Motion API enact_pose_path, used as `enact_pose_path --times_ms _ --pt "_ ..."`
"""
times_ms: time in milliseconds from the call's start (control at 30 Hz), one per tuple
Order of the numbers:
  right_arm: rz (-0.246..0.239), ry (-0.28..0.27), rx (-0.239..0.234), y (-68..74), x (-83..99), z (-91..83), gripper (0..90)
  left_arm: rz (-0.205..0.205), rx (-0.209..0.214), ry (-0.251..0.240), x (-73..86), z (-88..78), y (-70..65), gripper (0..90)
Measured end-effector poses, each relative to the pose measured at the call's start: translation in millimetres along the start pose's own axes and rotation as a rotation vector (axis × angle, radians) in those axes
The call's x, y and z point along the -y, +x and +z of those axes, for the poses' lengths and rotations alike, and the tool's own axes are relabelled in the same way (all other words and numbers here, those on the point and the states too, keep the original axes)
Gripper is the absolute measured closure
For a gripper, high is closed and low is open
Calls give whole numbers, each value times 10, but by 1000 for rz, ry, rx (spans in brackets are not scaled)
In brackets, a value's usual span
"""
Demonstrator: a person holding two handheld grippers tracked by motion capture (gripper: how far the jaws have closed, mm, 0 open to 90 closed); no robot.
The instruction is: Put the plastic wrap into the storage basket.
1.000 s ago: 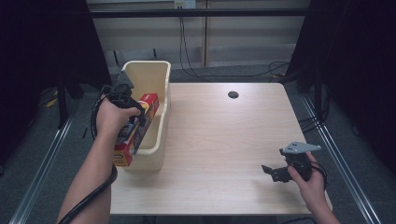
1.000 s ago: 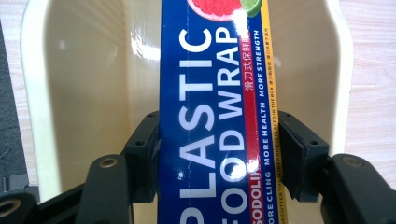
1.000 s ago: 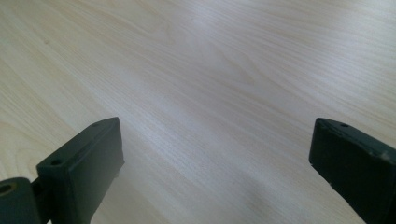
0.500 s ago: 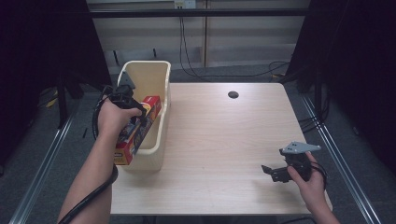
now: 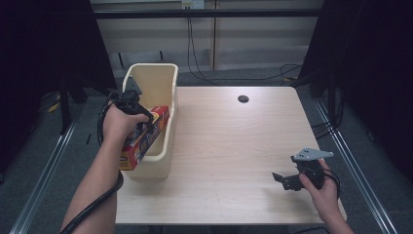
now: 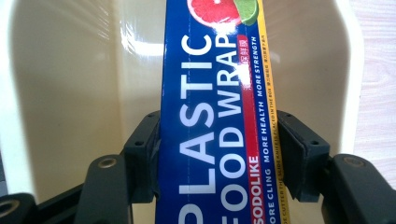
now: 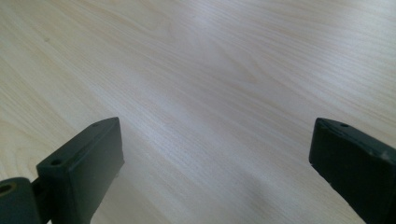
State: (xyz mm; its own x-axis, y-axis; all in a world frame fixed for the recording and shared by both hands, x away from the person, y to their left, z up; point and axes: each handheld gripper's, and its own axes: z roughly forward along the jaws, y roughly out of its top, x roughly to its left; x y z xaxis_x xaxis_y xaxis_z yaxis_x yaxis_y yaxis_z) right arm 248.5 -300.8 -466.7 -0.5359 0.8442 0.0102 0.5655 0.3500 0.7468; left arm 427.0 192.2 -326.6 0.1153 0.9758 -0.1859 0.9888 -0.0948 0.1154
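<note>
A long box of plastic food wrap (image 5: 146,136) (image 6: 219,116), blue with red and yellow edges, lies slanted in a cream plastic bin (image 5: 165,83) (image 6: 60,93) at the table's left edge. Its near end sticks out over the bin's front rim. My left gripper (image 5: 141,124) (image 6: 217,158) is shut on the box, one jaw pressed on each long side. My right gripper (image 5: 285,180) (image 7: 215,172) rests low over the bare wood at the front right, jaws wide apart with nothing between them.
The light wooden table (image 5: 234,141) has a round cable hole (image 5: 243,99) near its back edge. Cables hang behind the table, and metal rails run along the floor on both sides.
My left gripper has drawn the wrap box slightly toward the near end of the bin. The right gripper has stayed where it was.
</note>
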Motion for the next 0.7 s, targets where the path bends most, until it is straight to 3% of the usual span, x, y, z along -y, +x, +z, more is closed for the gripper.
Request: enact_pose_path --times_ms 700 --pt "-8 -1 -8 7 -10 13 29 -23 15 24 -25 46 46 395"
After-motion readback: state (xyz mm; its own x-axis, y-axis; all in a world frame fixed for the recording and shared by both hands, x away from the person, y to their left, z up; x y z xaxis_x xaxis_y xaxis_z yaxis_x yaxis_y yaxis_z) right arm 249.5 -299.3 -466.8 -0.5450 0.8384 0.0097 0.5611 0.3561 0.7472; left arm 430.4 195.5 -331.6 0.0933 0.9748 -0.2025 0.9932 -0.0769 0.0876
